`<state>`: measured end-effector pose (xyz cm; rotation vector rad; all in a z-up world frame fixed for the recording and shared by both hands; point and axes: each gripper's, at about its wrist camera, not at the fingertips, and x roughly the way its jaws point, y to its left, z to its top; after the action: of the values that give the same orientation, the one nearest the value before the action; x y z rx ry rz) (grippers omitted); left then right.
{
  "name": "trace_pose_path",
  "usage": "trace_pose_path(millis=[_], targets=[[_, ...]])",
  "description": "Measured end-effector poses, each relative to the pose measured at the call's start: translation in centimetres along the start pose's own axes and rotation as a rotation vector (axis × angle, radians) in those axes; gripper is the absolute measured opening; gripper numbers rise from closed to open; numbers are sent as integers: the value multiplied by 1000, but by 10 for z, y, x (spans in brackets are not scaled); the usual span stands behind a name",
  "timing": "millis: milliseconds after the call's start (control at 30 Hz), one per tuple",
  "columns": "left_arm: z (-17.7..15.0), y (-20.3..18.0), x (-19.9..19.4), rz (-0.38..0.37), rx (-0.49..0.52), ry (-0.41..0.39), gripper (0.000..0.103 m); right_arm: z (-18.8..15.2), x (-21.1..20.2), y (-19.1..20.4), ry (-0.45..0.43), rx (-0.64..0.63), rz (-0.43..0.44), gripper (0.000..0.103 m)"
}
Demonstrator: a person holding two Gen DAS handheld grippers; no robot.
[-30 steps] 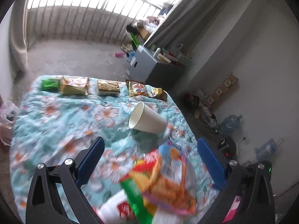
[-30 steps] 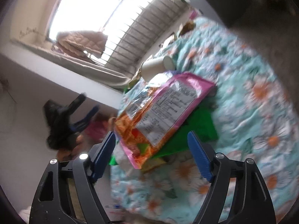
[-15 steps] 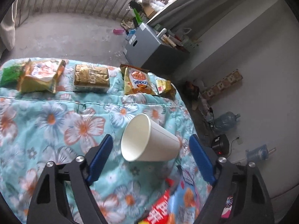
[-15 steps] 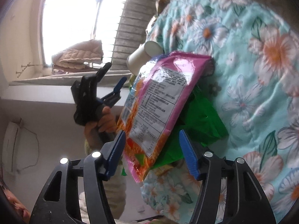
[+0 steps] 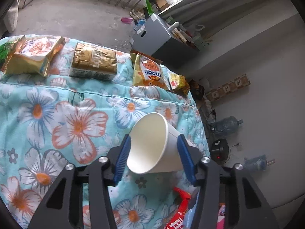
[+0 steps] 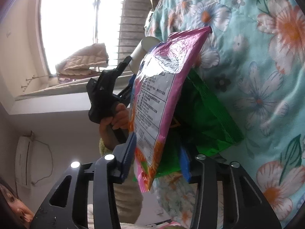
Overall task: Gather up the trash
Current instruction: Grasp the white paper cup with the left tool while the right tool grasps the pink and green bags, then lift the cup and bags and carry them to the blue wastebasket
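Observation:
A white paper cup (image 5: 152,145) lies on its side on the flowered quilt (image 5: 76,114). My left gripper (image 5: 153,152) straddles it with its jaws closing, and both blue pads touch the cup's sides. The right wrist view shows the same cup (image 6: 142,51) in the left gripper (image 6: 131,70), held by a hand (image 6: 118,116). My right gripper (image 6: 157,156) is closing around the lower edge of a pink and orange snack bag (image 6: 158,87) that lies on a green bag (image 6: 205,122). One pad meets the pink bag; the green bag partly hides the other.
Several snack packs line the quilt's far edge: a gold bag (image 5: 34,57), a gold box (image 5: 93,63), an orange bag (image 5: 148,72), a small yellow pack (image 5: 178,82). A grey box (image 5: 156,36), a water bottle (image 5: 226,124) and a black device (image 5: 219,150) stand on the floor.
The left gripper moved forward and down to the cup and narrowed its jaws onto it. The right gripper rolled, sank a little and narrowed its jaws around the snack bags.

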<state>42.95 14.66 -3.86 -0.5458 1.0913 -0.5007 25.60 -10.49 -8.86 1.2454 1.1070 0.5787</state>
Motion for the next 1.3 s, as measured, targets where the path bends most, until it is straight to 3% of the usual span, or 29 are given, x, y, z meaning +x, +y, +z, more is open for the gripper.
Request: trace_pose_path(millis=[167,500,800,1300], targets=[[-1,-6,-2,-30,12,8,30,-3,-9,3,-1,6,13,23],[-7,-15,-4,-89,9,26,10,-8,-14,6,-14,-4,59,6],[-9,-24,-24,-131,27,-5,3,-4,-10,7,-39,-11,115,1],[-24,-40,-87,-207,35,-124,2,-3,-14,21,-83,-64,206,0]])
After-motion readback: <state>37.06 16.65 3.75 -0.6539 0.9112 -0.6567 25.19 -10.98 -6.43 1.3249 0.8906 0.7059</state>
